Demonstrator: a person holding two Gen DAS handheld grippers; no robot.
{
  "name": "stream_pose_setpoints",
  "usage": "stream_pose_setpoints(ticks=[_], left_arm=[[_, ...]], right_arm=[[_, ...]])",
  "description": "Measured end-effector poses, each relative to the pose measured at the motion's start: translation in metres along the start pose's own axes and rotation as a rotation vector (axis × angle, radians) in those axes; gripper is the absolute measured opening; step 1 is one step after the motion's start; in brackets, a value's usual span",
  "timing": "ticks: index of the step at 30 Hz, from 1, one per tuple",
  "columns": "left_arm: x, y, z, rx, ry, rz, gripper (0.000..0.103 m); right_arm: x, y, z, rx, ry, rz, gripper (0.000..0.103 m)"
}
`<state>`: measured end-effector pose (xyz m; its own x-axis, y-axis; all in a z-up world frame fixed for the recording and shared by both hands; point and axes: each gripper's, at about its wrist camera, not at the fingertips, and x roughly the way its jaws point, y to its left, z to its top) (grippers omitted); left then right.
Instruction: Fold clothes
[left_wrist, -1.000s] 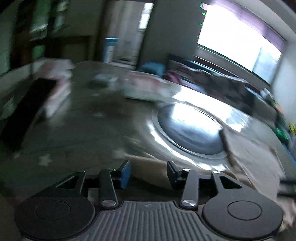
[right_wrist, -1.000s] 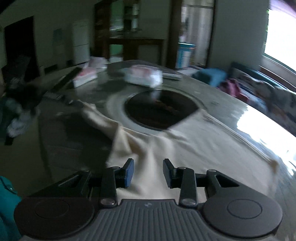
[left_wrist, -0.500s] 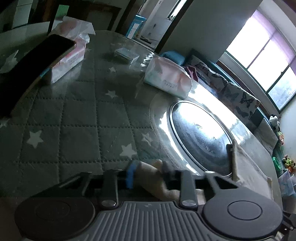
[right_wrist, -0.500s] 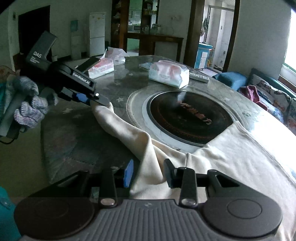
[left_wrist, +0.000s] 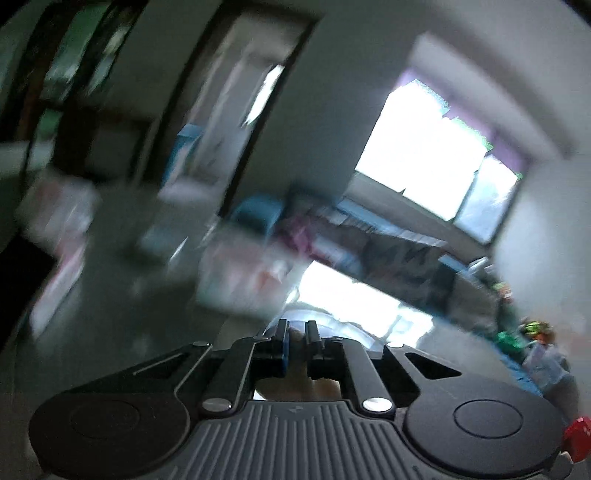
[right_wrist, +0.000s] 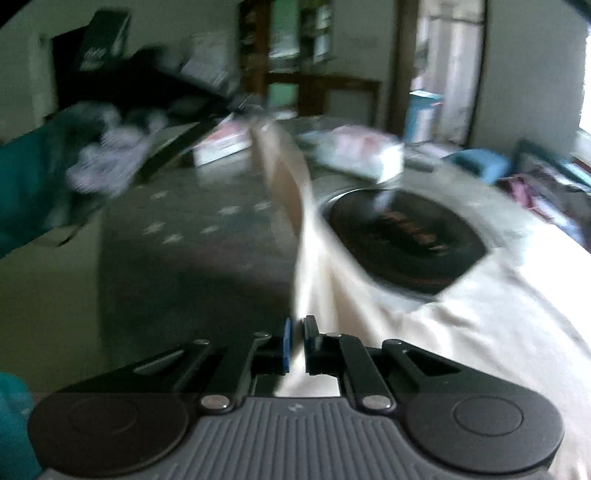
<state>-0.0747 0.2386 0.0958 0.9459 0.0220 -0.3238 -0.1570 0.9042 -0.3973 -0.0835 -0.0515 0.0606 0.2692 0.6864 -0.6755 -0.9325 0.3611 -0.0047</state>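
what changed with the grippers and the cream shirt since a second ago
Both jaws closed on the cream shirt: the left hand-held gripper lifted its pinched end off the table, and the right hand-held gripper now clamps the near edge. The rest of the shirt stays spread by the dark round insert.

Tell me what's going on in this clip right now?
A person is folding a cream shirt on a round table, one tool in each hand. The right tool is shut on a fold of the shirt near its edge. The left tool is also shut on cream cloth and tipped up toward the room. A strip of the shirt stretches taut between them, lifted off the table. Both views are blurred, so the arms look mid-swing.
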Motion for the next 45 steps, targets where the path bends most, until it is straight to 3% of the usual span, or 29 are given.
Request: stream_pose_setpoints(ticks=[2, 8, 10, 11, 13, 17, 20, 21, 24, 27, 28, 36, 40, 41, 43, 45], left_arm=[[0.004, 0.005, -0.003, 0.012, -0.007, 0.036, 0.010], [0.027, 0.048, -0.034, -0.052, 0.127, 0.221, 0.013], [0.023, 0.057, -0.039, -0.096, 0.135, 0.238, 0.017], [0.019, 0.057, -0.038, -0.100, 0.126, 0.249, 0.022], [0.010, 0.057, -0.037, -0.113, 0.111, 0.267, 0.042], [0.005, 0.059, -0.037, -0.184, 0.146, 0.241, 0.046], [0.011, 0.057, -0.042, -0.187, 0.188, 0.250, 0.048], [0.014, 0.056, -0.044, -0.186, 0.202, 0.254, 0.048], [0.025, 0.052, -0.047, -0.148, 0.211, 0.270, 0.044], [0.035, 0.050, -0.047, -0.108, 0.214, 0.282, 0.009], [0.039, 0.050, -0.046, -0.099, 0.214, 0.285, 0.006], [0.049, 0.044, -0.027, 0.008, 0.089, 0.238, 0.005], [0.052, 0.053, -0.028, -0.031, 0.119, 0.262, 0.007], [0.047, 0.055, -0.029, -0.046, 0.118, 0.284, 0.009], [0.039, 0.061, -0.031, -0.076, 0.119, 0.326, 0.032], [0.032, 0.064, -0.034, -0.119, 0.146, 0.335, 0.046]], right_arm=[[0.001, 0.006, -0.002, -0.017, 0.004, 0.045, 0.015], [-0.015, 0.008, -0.005, 0.003, -0.005, 0.077, 0.022], [-0.023, 0.001, -0.006, 0.028, -0.008, 0.053, 0.033], [-0.025, -0.002, -0.007, 0.036, -0.005, 0.036, 0.033], [-0.025, -0.006, -0.010, 0.045, 0.012, 0.024, 0.033], [-0.009, -0.008, -0.017, 0.048, 0.054, 0.021, 0.031], [0.000, -0.004, -0.021, 0.036, 0.073, -0.017, 0.021], [-0.001, -0.004, -0.021, 0.029, 0.075, -0.023, 0.013], [-0.003, -0.005, -0.022, 0.033, 0.087, -0.009, 0.006], [-0.008, 0.003, -0.025, -0.011, 0.101, -0.004, 0.005], [-0.009, 0.005, -0.026, -0.019, 0.106, -0.001, 0.005], [-0.015, 0.014, -0.029, -0.102, 0.139, 0.062, 0.009], [-0.020, 0.009, -0.022, -0.065, 0.122, 0.093, 0.015], [-0.023, 0.007, -0.020, -0.052, 0.110, 0.095, 0.015], [-0.027, 0.002, -0.014, -0.014, 0.085, 0.092, 0.015], [-0.027, -0.003, -0.009, 0.007, 0.067, 0.059, 0.015]])
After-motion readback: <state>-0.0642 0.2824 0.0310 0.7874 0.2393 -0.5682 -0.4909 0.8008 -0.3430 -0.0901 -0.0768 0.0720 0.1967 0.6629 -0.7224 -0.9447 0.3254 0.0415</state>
